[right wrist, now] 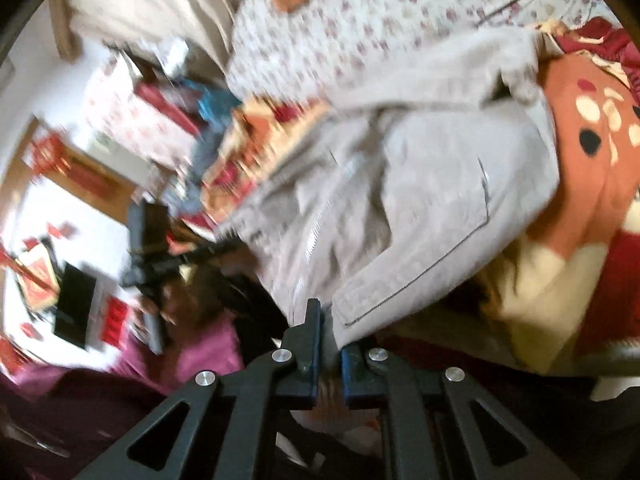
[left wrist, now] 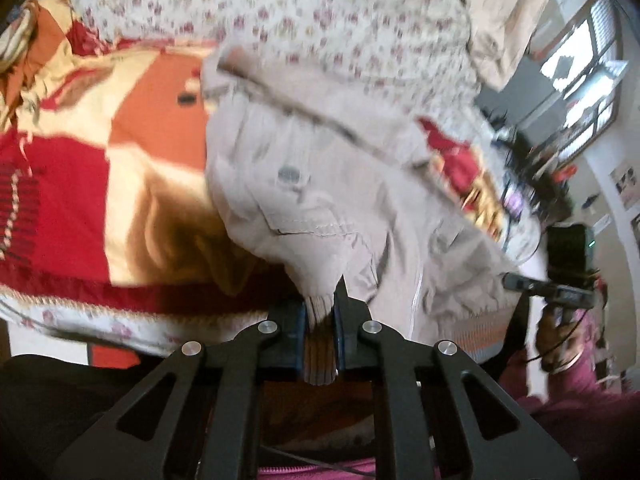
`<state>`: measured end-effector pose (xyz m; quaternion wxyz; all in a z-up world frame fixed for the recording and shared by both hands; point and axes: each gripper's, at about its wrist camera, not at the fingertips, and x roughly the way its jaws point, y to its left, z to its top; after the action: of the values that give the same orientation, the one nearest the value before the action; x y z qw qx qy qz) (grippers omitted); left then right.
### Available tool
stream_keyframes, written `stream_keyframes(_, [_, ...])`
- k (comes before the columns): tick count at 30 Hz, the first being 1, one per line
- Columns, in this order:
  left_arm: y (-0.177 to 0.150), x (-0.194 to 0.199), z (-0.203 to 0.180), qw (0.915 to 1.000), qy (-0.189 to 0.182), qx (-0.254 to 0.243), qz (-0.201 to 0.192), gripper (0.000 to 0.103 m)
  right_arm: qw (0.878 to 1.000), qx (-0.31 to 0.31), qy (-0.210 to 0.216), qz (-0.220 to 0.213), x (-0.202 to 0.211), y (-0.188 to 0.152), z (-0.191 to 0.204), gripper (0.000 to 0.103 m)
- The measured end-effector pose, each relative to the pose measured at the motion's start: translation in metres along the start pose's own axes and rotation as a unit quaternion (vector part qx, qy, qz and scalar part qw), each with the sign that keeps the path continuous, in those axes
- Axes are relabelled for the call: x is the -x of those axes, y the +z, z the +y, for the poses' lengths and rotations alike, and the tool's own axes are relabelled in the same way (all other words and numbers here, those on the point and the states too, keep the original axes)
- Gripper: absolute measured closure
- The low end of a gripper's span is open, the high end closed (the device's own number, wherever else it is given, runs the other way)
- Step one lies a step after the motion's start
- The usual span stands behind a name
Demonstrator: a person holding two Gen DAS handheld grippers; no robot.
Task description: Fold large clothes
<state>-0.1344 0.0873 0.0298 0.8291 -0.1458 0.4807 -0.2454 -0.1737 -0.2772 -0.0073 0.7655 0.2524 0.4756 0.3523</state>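
**Jacket hem gripped both ends, no fold yet**

At bed's near edge, left wrist view: left gripper [left wrist: 320, 320] clamped on the beige jacket [left wrist: 320, 168] ribbed hem [left wrist: 319, 354]. Right wrist view: right gripper [right wrist: 330, 344] pinching the jacket's hem too. Jacket spread over the blanket [left wrist: 120, 152]; folding just starting, looks like.

Home bedroom: bed w/ floral sheet [left wrist: 360, 12], patchwork blanket [left wrist: 100, 168].

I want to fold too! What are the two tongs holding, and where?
Both hold the beige jacket by its bottom edge: the left tongs pinch the ribbed brown hem band, the right tongs pinch the hem too.
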Motion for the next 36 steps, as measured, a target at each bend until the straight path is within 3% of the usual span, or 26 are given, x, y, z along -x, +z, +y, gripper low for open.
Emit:
stream_keyframes(8, [0.081,0.03,-0.005,0.9963,-0.015,0.015,-0.084,0.094,0.993,-0.008,0.027,-0.114,0.033,0.066,-0.005,0.096])
stream_keyframes(14, [0.168,0.002,-0.005,0.9936,0.0,0.023,-0.11,0.094,0.983,-0.029,-0.017,-0.181,0.05,0.132,-0.037,0.097])
stream_keyframes(19, [0.238,-0.066,0.009,0.9937,0.034,0.05,-0.094,0.094,0.972,-0.077,-0.059,-0.215,0.047,0.193,-0.086,0.097])
stream_keyframes(25, [0.288,-0.151,0.035,0.9922,0.087,0.065,-0.061,0.093,0.968,-0.106,-0.123,-0.189,0.017,0.248,-0.147,0.097])
stream_keyframes(27, [0.296,-0.183,0.055,0.992,0.082,0.092,-0.027,0.091,0.965,-0.131,-0.138,-0.178,0.001,0.26,-0.172,0.097])
stream_keyframes(29, [0.299,-0.198,0.067,0.9909,0.088,0.101,-0.007,0.082,0.962,-0.158,-0.16,-0.154,-0.011,0.266,-0.194,0.096])
stream_keyframes(31, [0.302,-0.199,0.074,0.9912,0.085,0.102,-0.005,0.061,0.963,-0.155,-0.165,-0.148,-0.013,0.267,-0.197,0.094])
stream_keyframes(32, [0.304,-0.193,0.075,0.9911,0.085,0.102,-0.012,0.053,0.963,-0.147,-0.166,-0.154,-0.009,0.266,-0.194,0.09])
stream_keyframes(33, [0.305,-0.183,0.075,0.991,0.083,0.102,-0.024,0.043,0.962,-0.138,-0.172,-0.162,-0.004,0.263,-0.187,0.078])
stream_keyframes(34, [0.305,-0.171,0.075,0.991,0.079,0.101,-0.038,0.039,0.96,-0.127,-0.18,-0.172,0.003,0.261,-0.179,0.07])
stream_keyframes(35, [0.305,-0.162,0.073,0.991,0.076,0.1,-0.046,0.037,0.957,-0.114,-0.188,-0.187,0.011,0.258,-0.169,0.055])
stream_keyframes(36, [0.303,-0.15,0.071,0.9913,0.075,0.094,-0.052,0.037,0.955,-0.102,-0.193,-0.199,0.017,0.255,-0.159,0.054])
